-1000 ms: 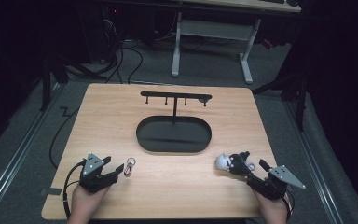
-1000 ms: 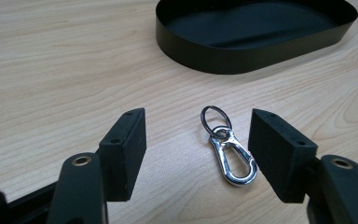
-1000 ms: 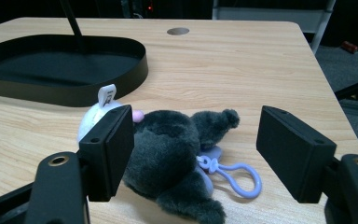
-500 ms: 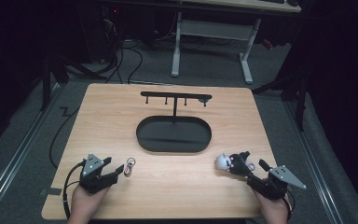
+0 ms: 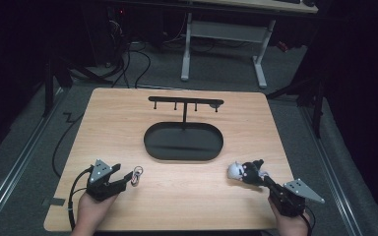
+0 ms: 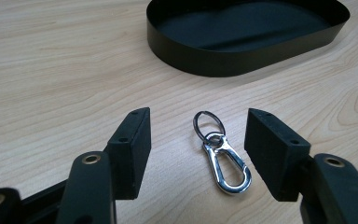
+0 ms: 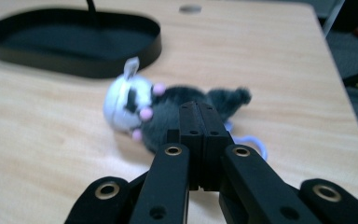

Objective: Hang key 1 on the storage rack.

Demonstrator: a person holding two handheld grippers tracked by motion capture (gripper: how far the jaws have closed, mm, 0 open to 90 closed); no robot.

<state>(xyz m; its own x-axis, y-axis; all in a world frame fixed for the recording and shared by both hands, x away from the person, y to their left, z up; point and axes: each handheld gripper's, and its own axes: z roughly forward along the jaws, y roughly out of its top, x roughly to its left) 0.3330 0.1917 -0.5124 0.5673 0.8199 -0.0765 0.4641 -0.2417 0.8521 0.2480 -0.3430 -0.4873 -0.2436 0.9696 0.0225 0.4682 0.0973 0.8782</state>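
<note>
While the left hand-held gripper (image 6: pixel 198 140) rests on the tabletop (image 5: pixel 177 196) at near left, its jaws, which have just been closing slightly, stand spread either side of the key clip (image 6: pixel 219 154), not touching it. At near right, the right hand-held gripper (image 7: pixel 199 116) has just snapped its jaws together, apparently pinching the plush toy (image 7: pixel 168 109). Risk: the flat clip may skid or tilt out as the jaws meet; the toy's soft fur may slip free.
</note>
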